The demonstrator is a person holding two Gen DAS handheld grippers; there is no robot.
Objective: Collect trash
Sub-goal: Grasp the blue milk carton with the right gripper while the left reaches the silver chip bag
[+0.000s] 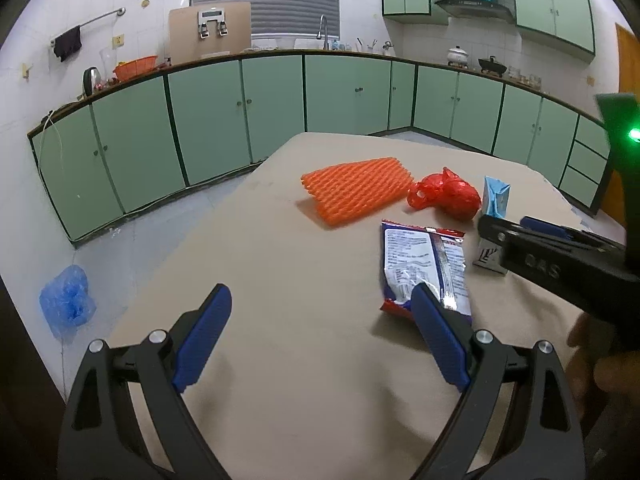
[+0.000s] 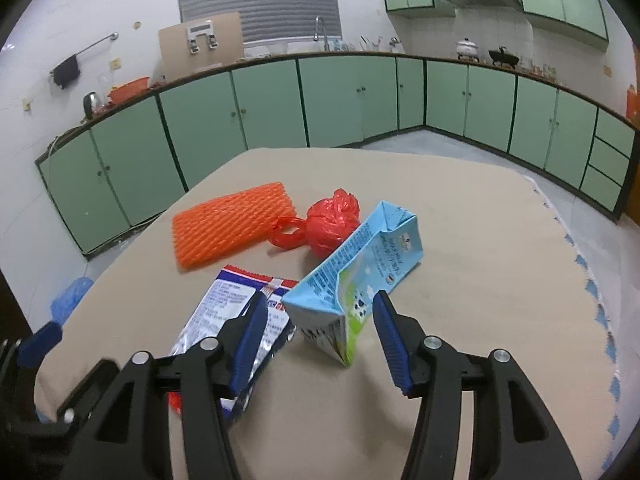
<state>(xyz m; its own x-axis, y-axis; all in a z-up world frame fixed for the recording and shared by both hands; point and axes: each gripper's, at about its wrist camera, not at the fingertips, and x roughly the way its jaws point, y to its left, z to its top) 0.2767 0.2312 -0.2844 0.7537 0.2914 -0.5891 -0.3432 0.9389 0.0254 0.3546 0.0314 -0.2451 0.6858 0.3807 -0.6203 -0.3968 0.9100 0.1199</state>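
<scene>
On the beige-covered table lie an orange foam net, a knotted red plastic bag, a silver and red snack wrapper and a light blue milk carton. My left gripper is open above the table with nothing between its fingers; its right fingertip overlaps the wrapper's near end. In the right wrist view, my right gripper is open around the near end of the tilted carton, and its pads stand clear of it. The wrapper lies under its left finger.
Green cabinets run along the walls beyond the table. A blue plastic bag sits on the floor to the left. The table's far edge and its right edge with blue trim are in view. A person's hand shows at the right.
</scene>
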